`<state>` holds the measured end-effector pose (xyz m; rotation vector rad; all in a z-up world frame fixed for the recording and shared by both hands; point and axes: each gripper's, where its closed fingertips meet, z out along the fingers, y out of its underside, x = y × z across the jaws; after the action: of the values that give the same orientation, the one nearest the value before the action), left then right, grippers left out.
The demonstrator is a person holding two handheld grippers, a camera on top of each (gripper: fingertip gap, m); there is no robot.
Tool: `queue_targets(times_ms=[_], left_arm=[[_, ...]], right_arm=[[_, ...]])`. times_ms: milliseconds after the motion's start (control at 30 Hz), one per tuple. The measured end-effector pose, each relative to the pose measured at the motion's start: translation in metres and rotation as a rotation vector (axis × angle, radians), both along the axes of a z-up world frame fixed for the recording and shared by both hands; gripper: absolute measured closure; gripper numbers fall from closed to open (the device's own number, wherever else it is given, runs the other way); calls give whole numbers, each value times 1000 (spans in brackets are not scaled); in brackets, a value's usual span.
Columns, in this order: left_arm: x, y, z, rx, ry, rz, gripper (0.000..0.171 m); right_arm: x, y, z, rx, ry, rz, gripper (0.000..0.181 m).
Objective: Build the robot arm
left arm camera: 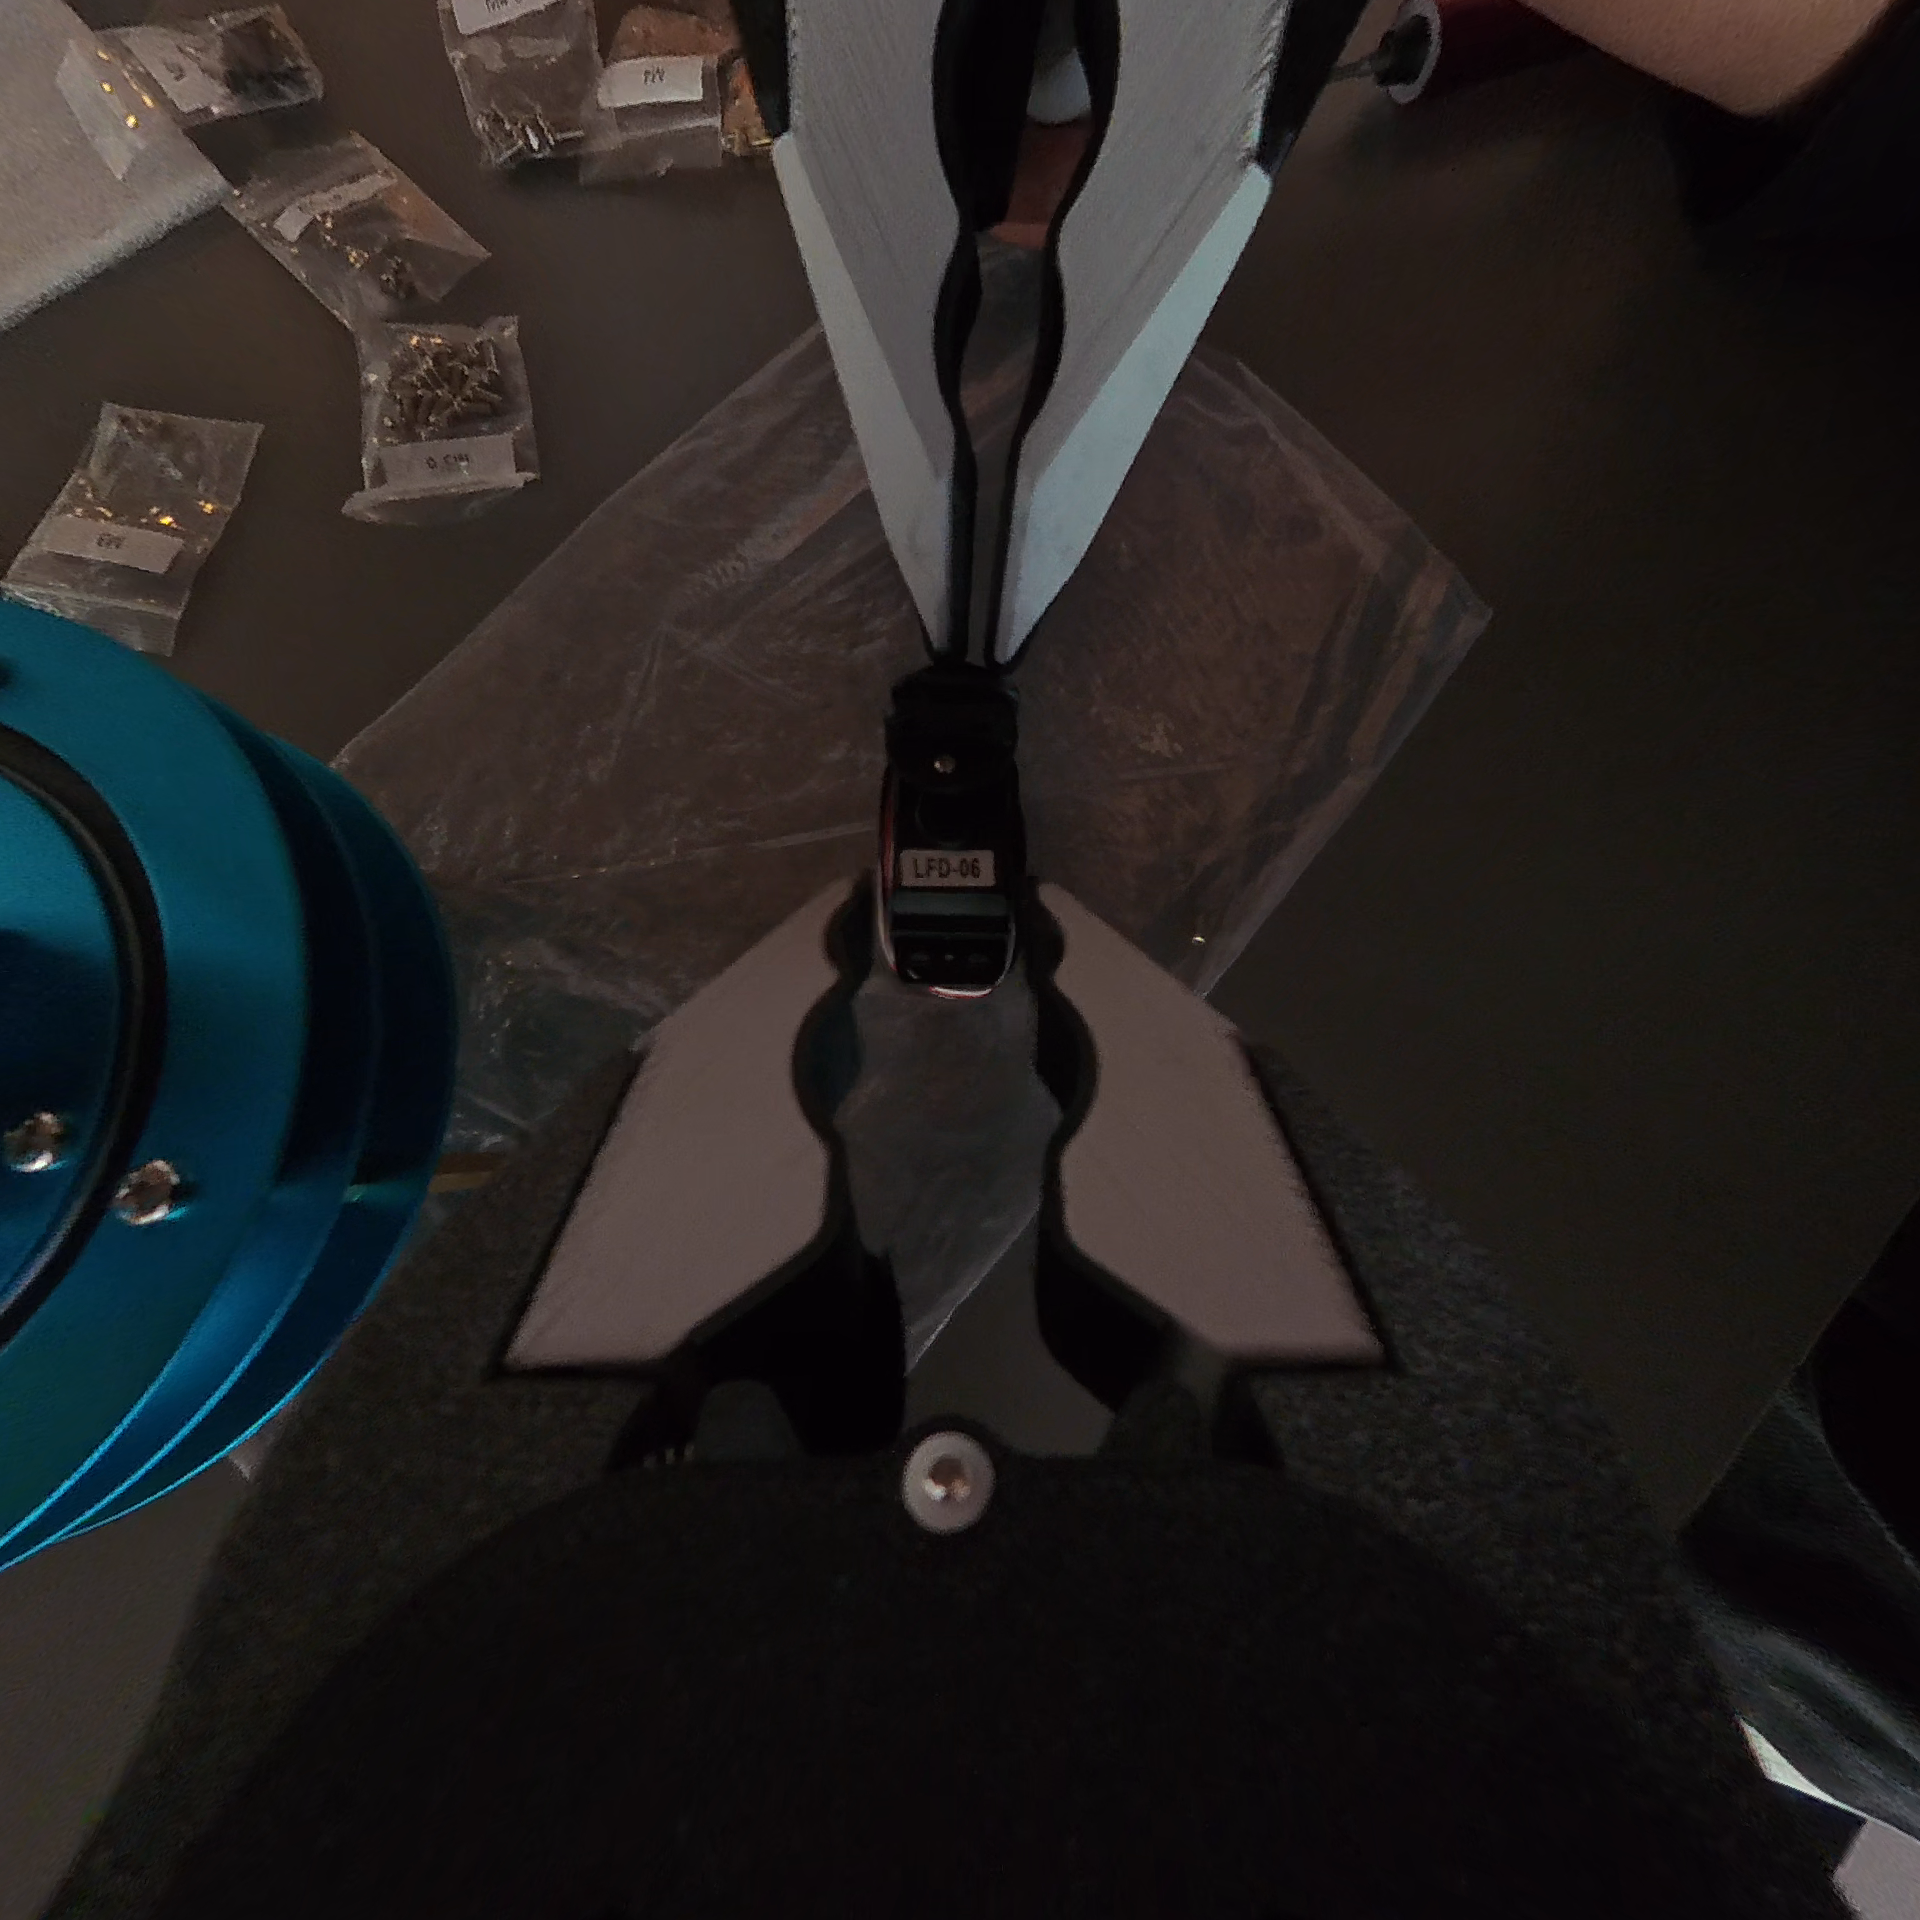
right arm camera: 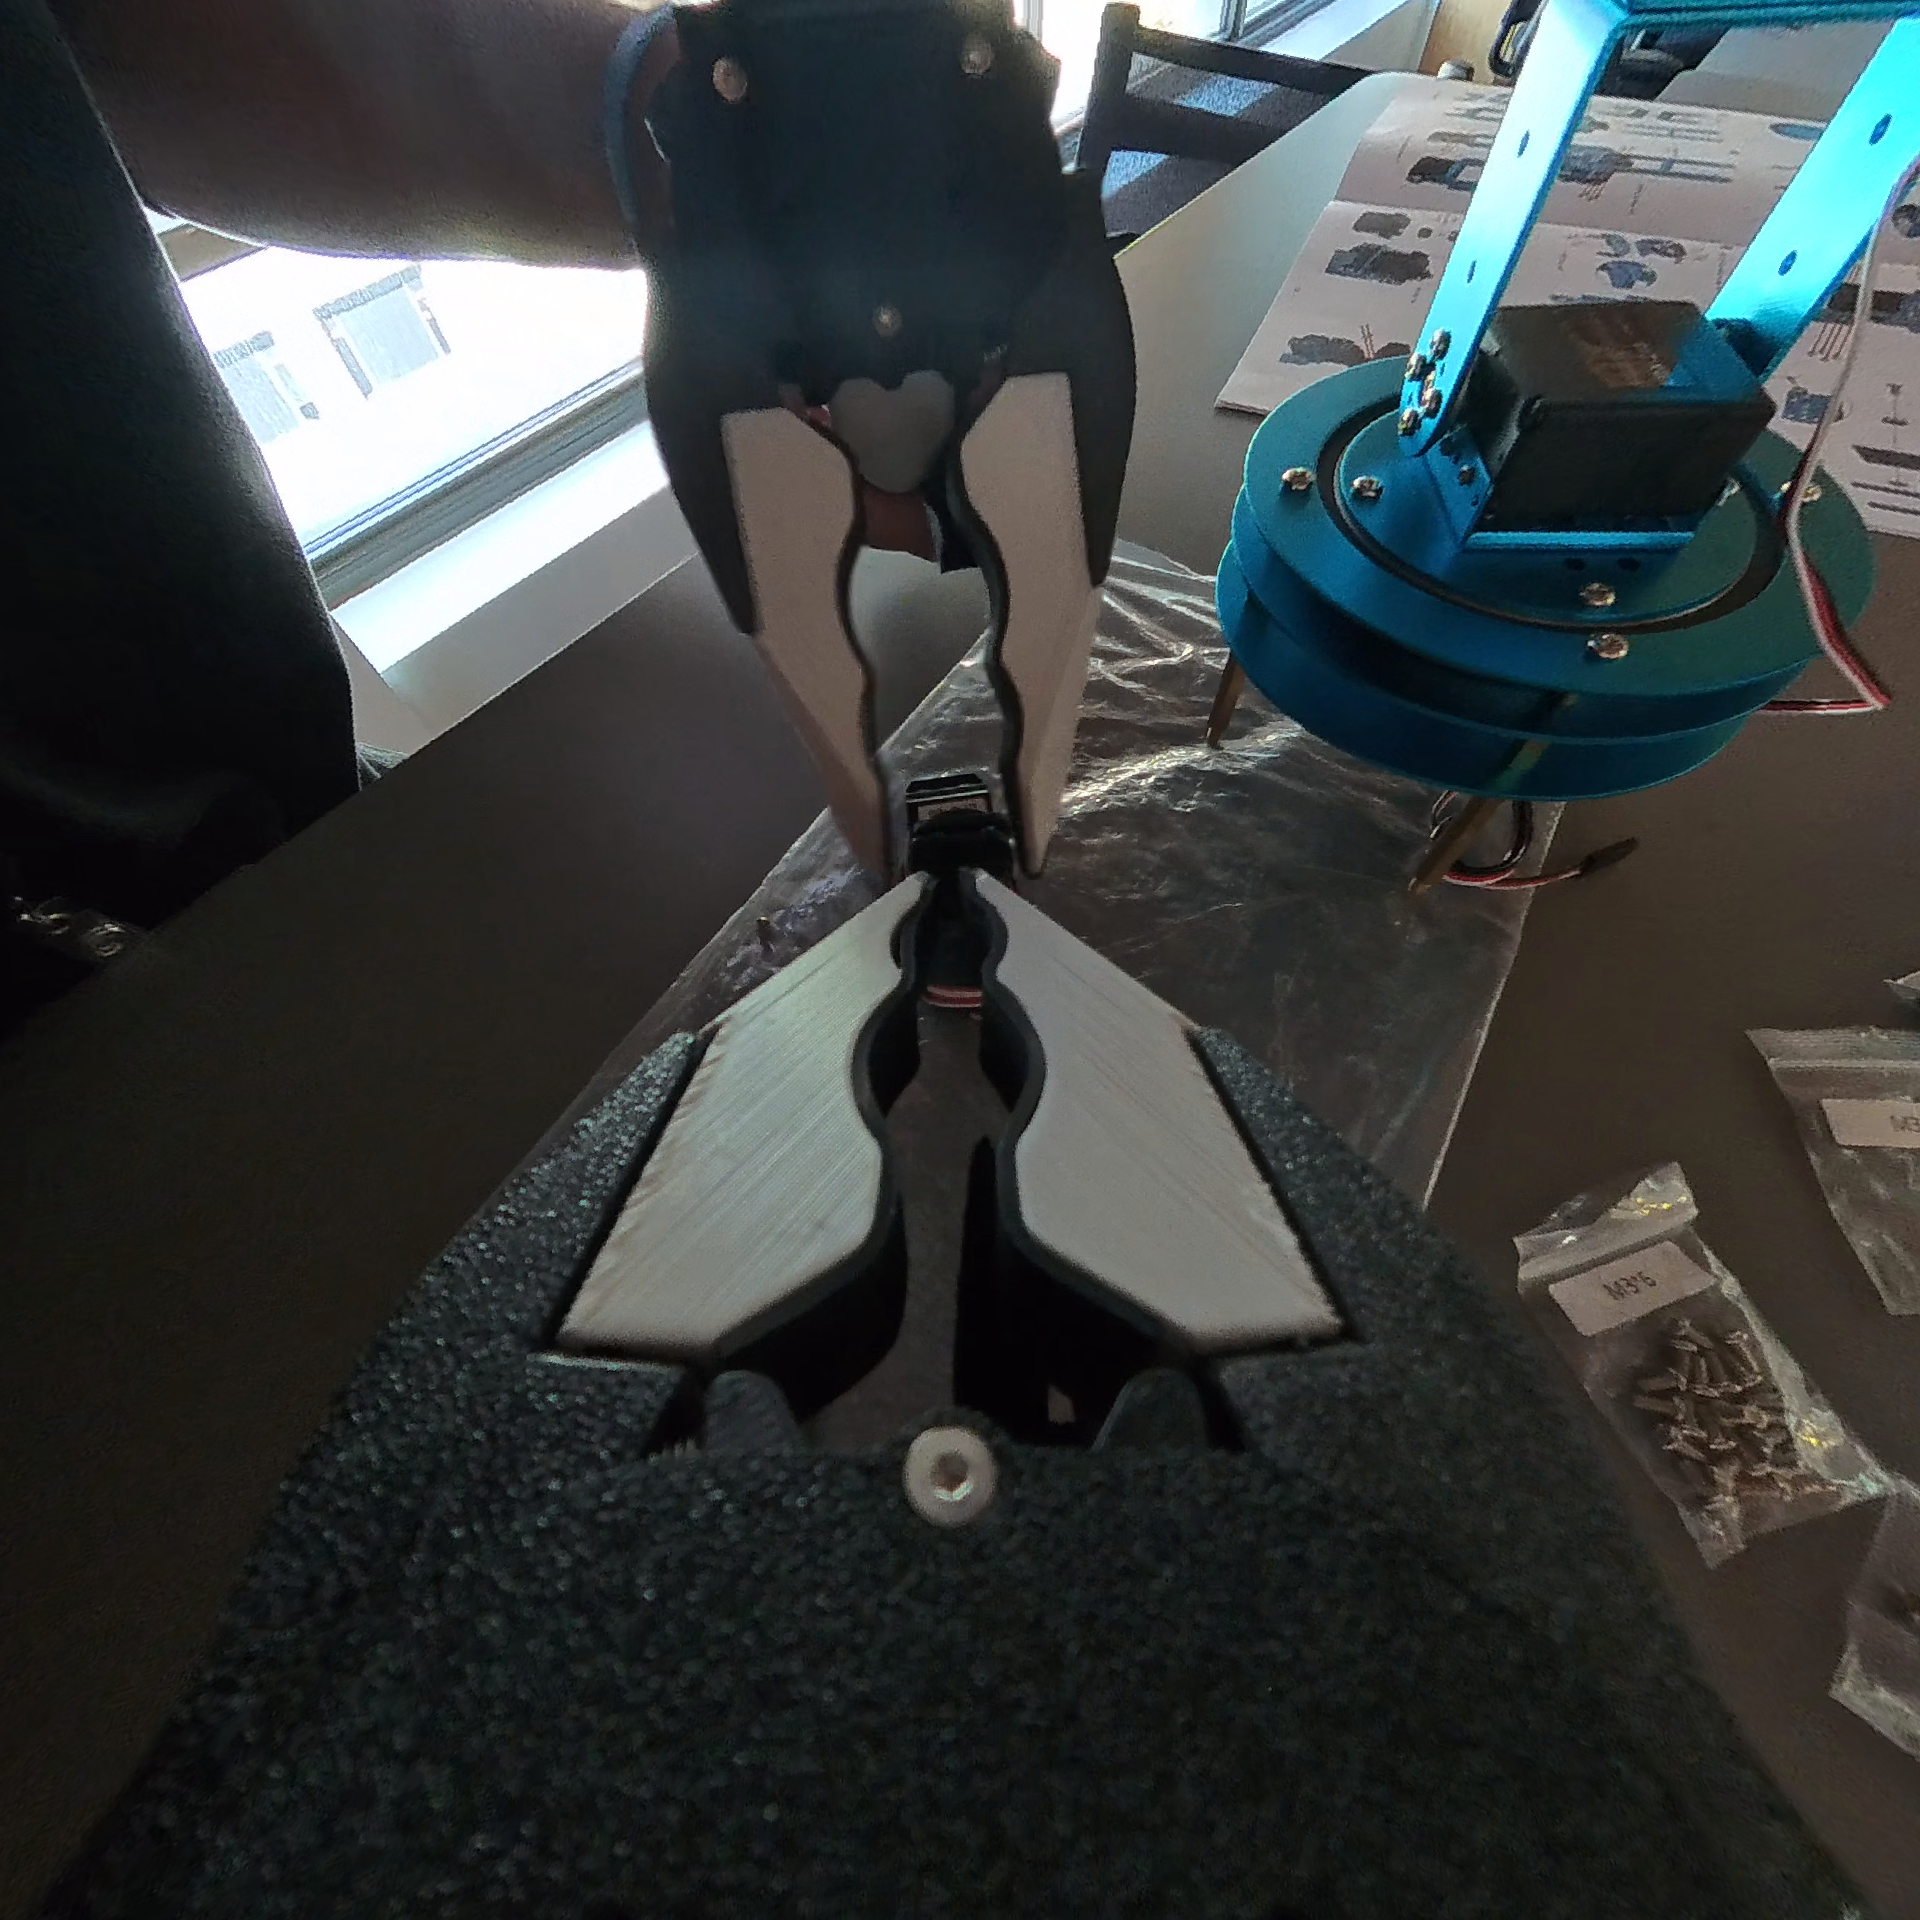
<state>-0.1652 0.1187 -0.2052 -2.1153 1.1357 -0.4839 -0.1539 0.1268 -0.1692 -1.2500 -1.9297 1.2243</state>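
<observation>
A small black servo (left arm camera: 945, 821) with a white label and a red-white wire hangs between the two grippers above a clear plastic bag (left arm camera: 644, 748). My right gripper (right arm camera: 951, 883) is shut on one end of the servo (right arm camera: 945, 805). In the left wrist view the right gripper (left arm camera: 971, 649) comes in from the top. My left gripper (left arm camera: 951, 899) has its fingers a servo's width apart, one on each side of the servo's body, and they look blurred. In the right wrist view the left gripper (right arm camera: 956, 862) comes down from above with a small gap beside the servo.
A blue metal robot-arm base (right arm camera: 1538, 582) on brass legs stands right of the bag (right arm camera: 1247, 831) and fills the left of the left wrist view (left arm camera: 208, 1039). Several small bags of screws (left arm camera: 447, 416) (right arm camera: 1683, 1371) lie on the brown table (right arm camera: 416, 935). An instruction sheet (right arm camera: 1382, 239) lies behind. Some 4 centimetres of space lies between my two pairs of fingers.
</observation>
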Motion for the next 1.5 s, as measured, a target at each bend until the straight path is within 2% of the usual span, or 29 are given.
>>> queue_targets(times_ms=[33,100,233,400,1100,1500], left_arm=[[1,-1,1,2,-4,-7,129],[2,0,4,9,-24,8,125],[7,3,20,56,-112,24,126],[18,7,41,77,-262,25,137],[21,13,31,81,-249,-11,151],[21,13,31,96,-237,-15,152]], right_arm=[[0,0,0,0,0,-2,176],[0,0,0,-2,1,-1,177],[0,0,0,-3,2,-1,177],[1,0,0,-6,2,0,177],[-1,0,0,-28,-3,24,178],[0,0,0,-31,-3,26,178]])
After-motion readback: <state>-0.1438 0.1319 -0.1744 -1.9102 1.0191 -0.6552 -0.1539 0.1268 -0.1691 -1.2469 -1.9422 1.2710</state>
